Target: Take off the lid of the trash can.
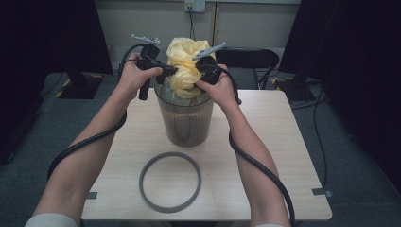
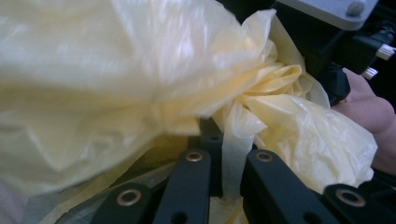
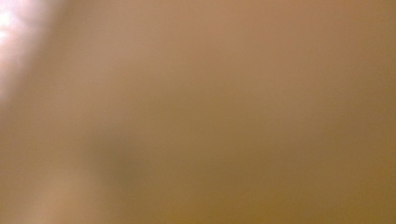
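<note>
We see a pale wooden desk (image 1: 265,142) on grey carpet, dark screens either side. At frame centre, both hand-held grippers, left (image 1: 171,70) and right (image 1: 197,71), clamp a yellow bag (image 1: 185,64) over a bin (image 1: 185,118); a grey ring (image 1: 170,181) lies below.

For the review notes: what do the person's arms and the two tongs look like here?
Both forearms are bare, with pale sleeve cuffs at the bottom edge of the high view. The left tongs and right tongs are black, each topped by a grey three-cornered plate and trailing a thick black cable. The left gripper view shows flat black jaws with brass-coloured rivets.
</note>
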`<move>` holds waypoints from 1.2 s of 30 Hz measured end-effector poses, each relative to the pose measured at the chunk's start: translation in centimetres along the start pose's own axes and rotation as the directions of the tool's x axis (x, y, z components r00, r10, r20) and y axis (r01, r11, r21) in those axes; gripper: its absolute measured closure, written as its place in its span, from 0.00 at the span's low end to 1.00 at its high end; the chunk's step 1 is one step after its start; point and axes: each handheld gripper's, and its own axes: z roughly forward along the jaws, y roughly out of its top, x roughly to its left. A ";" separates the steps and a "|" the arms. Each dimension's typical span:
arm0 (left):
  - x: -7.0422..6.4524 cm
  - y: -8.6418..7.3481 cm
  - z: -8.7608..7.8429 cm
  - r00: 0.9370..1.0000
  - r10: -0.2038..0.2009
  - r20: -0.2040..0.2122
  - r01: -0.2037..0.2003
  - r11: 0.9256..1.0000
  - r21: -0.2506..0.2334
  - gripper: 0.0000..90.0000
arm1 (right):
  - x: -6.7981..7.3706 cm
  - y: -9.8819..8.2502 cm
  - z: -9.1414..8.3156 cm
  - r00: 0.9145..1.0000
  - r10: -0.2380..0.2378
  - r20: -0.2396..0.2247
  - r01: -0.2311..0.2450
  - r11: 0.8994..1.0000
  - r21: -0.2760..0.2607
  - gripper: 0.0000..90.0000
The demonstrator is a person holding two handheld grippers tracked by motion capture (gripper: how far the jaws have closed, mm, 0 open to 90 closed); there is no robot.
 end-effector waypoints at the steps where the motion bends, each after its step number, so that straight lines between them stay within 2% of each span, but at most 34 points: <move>1: 0.0 0.0 -0.1 1.000 -0.012 -0.001 0.012 1.000 -0.010 0.96 | 0.0 0.0 -0.2 1.000 0.011 -0.001 -0.011 1.000 -0.013 0.99; 3: 0.0 -0.1 -0.3 0.999 -0.032 -0.024 0.032 0.999 -0.022 0.82 | -0.1 -0.1 -0.5 0.999 0.032 -0.002 -0.032 0.999 -0.033 0.99; 5: -0.1 -0.1 -0.5 0.997 -0.012 -0.076 0.010 0.999 -0.034 0.54 | -0.2 -0.3 -1.0 0.999 0.041 0.002 -0.041 0.998 -0.045 0.99; 6: -0.2 -0.1 -0.7 0.995 -0.003 -0.099 0.000 0.999 -0.032 0.44 | -0.3 -0.4 -1.2 0.999 0.043 0.001 -0.043 0.998 -0.048 0.99; 7: -0.3 -0.2 -1.0 0.994 0.008 -0.113 -0.012 0.999 -0.035 0.38 | -0.4 -0.6 -1.5 0.999 0.045 0.000 -0.045 0.997 -0.055 0.99; 9: -0.5 -0.3 -1.6 0.991 0.022 -0.135 -0.026 0.999 -0.029 0.31 | -0.6 -0.9 -1.9 0.999 0.049 0.011 -0.048 0.997 -0.063 0.99; 11: -0.7 -0.4 -2.2 0.983 0.040 -0.177 -0.044 0.999 -0.018 0.26 | -0.9 -1.3 -2.4 0.998 0.066 0.009 -0.065 0.995 -0.077 0.99; 13: -0.8 -0.7 -2.6 0.979 0.055 -0.196 -0.054 0.998 0.009 0.24 | -1.1 -1.7 -2.8 0.997 0.079 0.011 -0.078 0.992 -0.097 0.99; 16: -1.1 -1.2 -2.9 0.976 0.056 -0.209 -0.050 0.998 0.032 0.23 | -1.4 -2.2 -3.5 0.994 0.111 -0.002 -0.110 0.983 -0.147 0.99; 18: -1.3 -1.7 -3.1 0.976 0.071 -0.208 -0.065 0.997 0.036 0.21 | -1.4 -2.3 -3.6 0.994 0.112 -0.005 -0.111 0.982 -0.155 0.99; 20: -1.4 -2.1 -3.2 0.975 0.069 -0.211 -0.062 0.997 0.038 0.18 | -1.3 -2.4 -3.6 0.993 0.116 -0.006 -0.116 0.980 -0.164 0.99; 25: -1.7 -2.7 -3.4 0.973 0.070 -0.220 -0.060 0.997 0.054 0.18 | -1.4 -2.7 -4.1 0.992 0.127 -0.009 -0.126 0.971 -0.201 0.99; 28: -1.9 -3.0 -3.9 0.972 0.067 -0.226 -0.058 0.997 0.047 0.18 | -1.3 -2.6 -4.7 0.992 0.127 -0.011 -0.127 0.966 -0.224 0.99; 31: -2.0 -3.3 -4.1 0.967 0.069 -0.244 -0.057 0.997 0.056 0.18 | -1.2 -2.4 -5.3 0.993 0.122 -0.005 -0.120 0.964 -0.239 0.99; 36: -2.4 -4.0 -4.4 0.966 0.060 -0.251 -0.047 0.997 0.058 0.18 | -0.9 -2.2 -6.3 0.993 0.116 0.003 -0.112 0.961 -0.253 0.99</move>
